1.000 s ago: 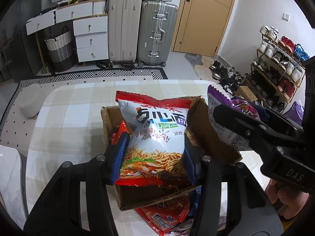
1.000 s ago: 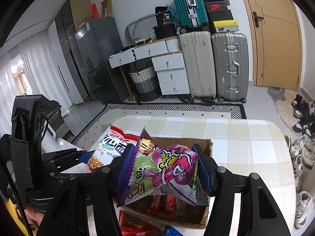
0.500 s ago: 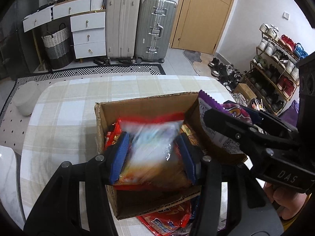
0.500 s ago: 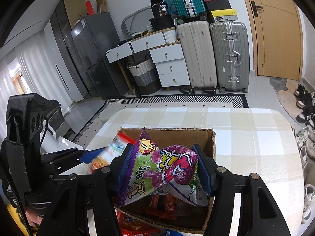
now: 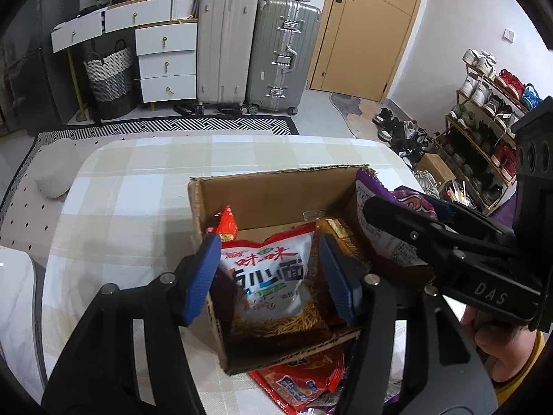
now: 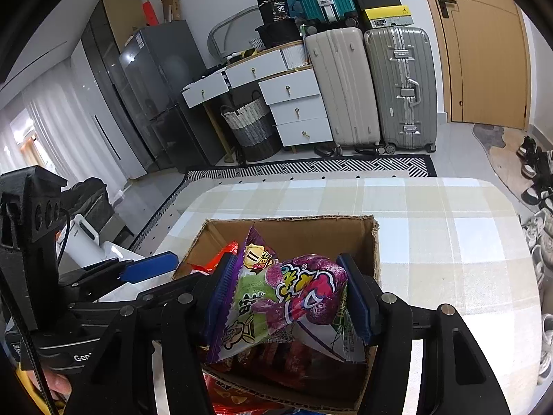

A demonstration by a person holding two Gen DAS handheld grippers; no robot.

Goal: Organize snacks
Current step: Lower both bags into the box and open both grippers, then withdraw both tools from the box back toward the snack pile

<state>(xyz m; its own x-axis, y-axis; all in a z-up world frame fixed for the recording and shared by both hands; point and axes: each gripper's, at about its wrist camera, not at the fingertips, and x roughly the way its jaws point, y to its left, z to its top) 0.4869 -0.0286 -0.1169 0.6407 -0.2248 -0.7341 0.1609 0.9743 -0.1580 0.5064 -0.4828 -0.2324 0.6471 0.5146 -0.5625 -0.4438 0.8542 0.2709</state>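
An open cardboard box (image 5: pixel 276 186) stands on the checked table. A white and red noodle snack bag (image 5: pixel 269 276) lies inside it on other packets. My left gripper (image 5: pixel 269 280) is open above the box, its blue pads on either side of that bag and apart from it. My right gripper (image 6: pixel 288 297) is shut on a purple and green snack bag (image 6: pixel 276 304) and holds it over the box (image 6: pixel 293 228). That bag (image 5: pixel 383 221) also shows at the box's right side in the left wrist view.
More snack packets (image 5: pixel 300 380) lie on the table in front of the box. The checked table (image 5: pixel 138 186) stretches behind and left of it. Suitcases (image 5: pixel 255 52), drawers (image 5: pixel 166 58) and a shoe rack (image 5: pixel 484 121) stand across the room.
My left gripper has let go of the noodle bag, which dropped into the box, and the jaws have spread. My right gripper still holds the purple bag and has come lower over the box.
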